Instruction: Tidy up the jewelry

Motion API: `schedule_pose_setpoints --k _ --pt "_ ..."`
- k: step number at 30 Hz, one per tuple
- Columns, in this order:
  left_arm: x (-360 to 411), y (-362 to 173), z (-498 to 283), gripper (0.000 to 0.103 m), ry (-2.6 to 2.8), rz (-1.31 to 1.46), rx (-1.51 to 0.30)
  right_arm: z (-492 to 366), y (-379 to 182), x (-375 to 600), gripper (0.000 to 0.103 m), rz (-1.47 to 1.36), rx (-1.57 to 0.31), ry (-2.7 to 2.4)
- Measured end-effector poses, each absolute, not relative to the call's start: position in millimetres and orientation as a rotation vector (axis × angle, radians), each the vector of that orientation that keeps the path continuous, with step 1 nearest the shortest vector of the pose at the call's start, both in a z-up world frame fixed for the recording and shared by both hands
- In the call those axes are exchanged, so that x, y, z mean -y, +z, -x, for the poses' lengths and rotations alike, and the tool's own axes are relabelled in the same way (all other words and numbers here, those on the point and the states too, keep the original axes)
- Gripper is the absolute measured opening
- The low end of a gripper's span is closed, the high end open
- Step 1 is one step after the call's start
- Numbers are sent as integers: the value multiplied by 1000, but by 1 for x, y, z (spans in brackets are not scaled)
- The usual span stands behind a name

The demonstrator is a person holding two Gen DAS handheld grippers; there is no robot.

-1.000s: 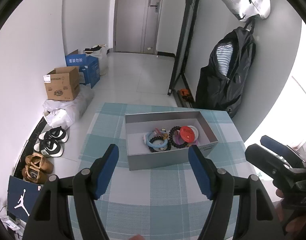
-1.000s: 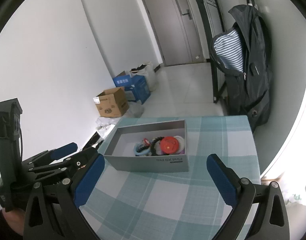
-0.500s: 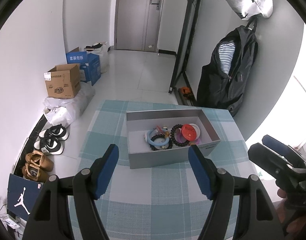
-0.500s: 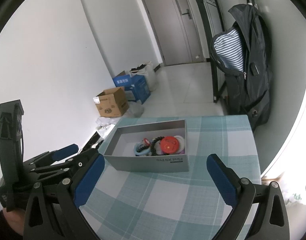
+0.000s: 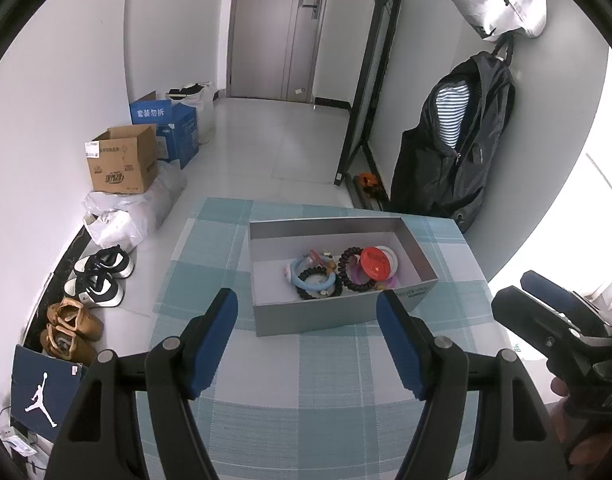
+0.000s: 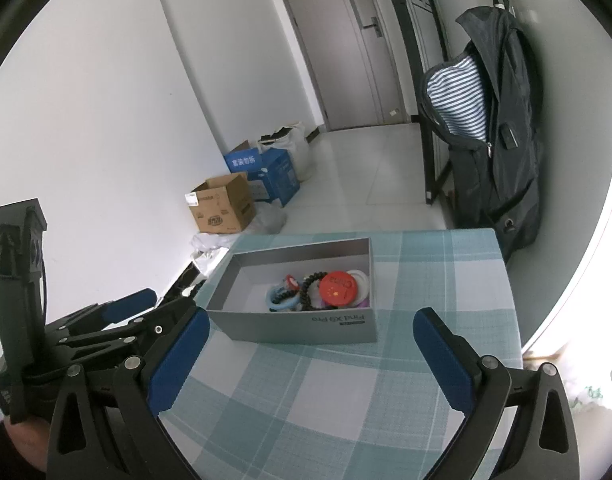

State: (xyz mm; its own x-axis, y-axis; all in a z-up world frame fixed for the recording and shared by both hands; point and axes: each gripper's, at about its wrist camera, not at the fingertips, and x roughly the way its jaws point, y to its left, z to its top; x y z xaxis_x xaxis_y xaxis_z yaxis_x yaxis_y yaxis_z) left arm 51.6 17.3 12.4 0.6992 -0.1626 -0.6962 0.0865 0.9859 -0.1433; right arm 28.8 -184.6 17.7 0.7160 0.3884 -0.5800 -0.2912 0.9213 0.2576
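A grey cardboard box [image 5: 313,318] [image 6: 306,326] stands on the checked tablecloth. Inside it lie a red round badge [image 5: 375,263] [image 6: 337,288], a black beaded bracelet [image 5: 347,276], a light blue ring [image 5: 302,276] [image 6: 280,300] and other small pieces. My left gripper [image 5: 307,312] hovers above the cloth on the near side of the box, open, with nothing between its blue pads. My right gripper [image 6: 311,328] is also open and empty, short of the box's printed side. Each gripper shows at the edge of the other's view.
The table [image 5: 325,380] ends just past the box. On the floor to the left are cardboard boxes [image 5: 122,164], white bags and shoes [image 5: 100,276]. A black backpack [image 5: 453,148] [image 6: 493,128] hangs on the right wall, beside a black frame.
The box sits slightly further off in the left wrist view than a second ago. Both grippers stay open and nothing was picked up.
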Motion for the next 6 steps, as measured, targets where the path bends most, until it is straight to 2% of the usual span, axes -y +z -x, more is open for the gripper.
schedule_pose_setpoints --k 6 --pt "-15 12 -51 68 -150 96 -770 -29 18 185 103 -153 -675 378"
